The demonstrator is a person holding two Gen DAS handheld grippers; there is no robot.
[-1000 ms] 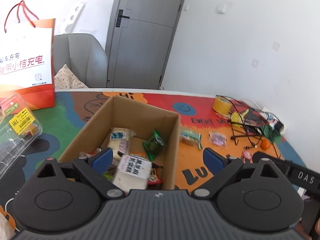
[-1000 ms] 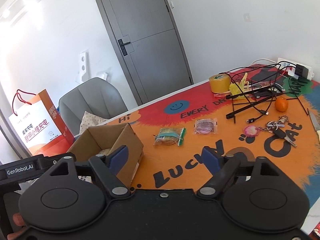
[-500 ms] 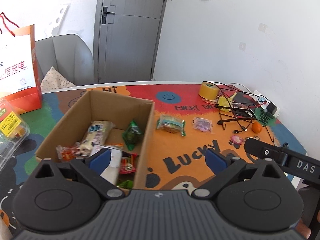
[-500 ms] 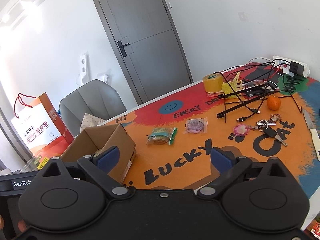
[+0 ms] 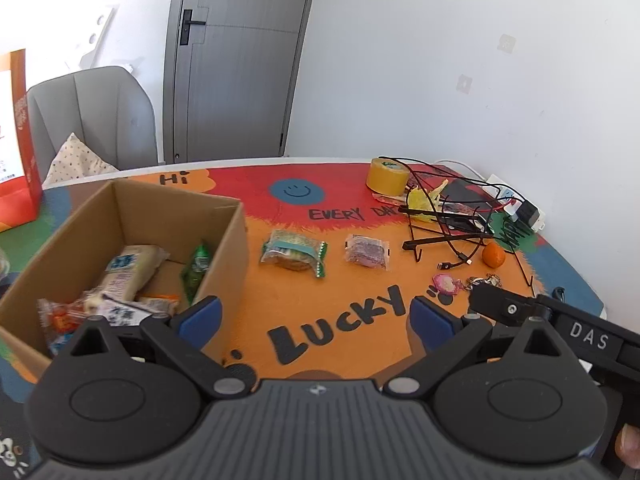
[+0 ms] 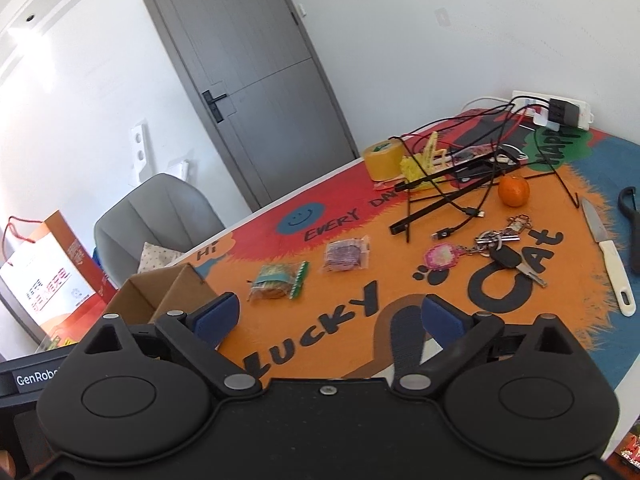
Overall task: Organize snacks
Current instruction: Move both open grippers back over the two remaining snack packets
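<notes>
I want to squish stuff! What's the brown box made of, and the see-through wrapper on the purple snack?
The box looks like plain matte cardboard: brown, with folded walls and raw cut edges. The purple snack's wrapper seems to be thin, clear, glossy plastic film: the snack shows through it and the ends are crimped.

Left wrist view: looks forward and down over its own spread fingers [image 5: 200, 316] from above the near edge of the tabletop [image 5: 348, 292], facing the grey door [image 5: 236, 60]. The cardboard box [image 5: 224, 240] sits close at lower left.

Right wrist view: set further right, tilted, also facing the door [image 6: 260, 92] across the tabletop [image 6: 384, 268]; only a box [image 6: 160, 292] corner shows at left.

Shared ground: the green-edged snack packet [image 5: 294, 252] [image 6: 278, 280], purple snack packet [image 5: 366, 250] [image 6: 346, 254], tape roll [image 5: 387, 176] [image 6: 382, 160], orange [image 5: 493, 255] [image 6: 513, 191], grey chair [image 5: 96, 116] [image 6: 160, 212].
</notes>
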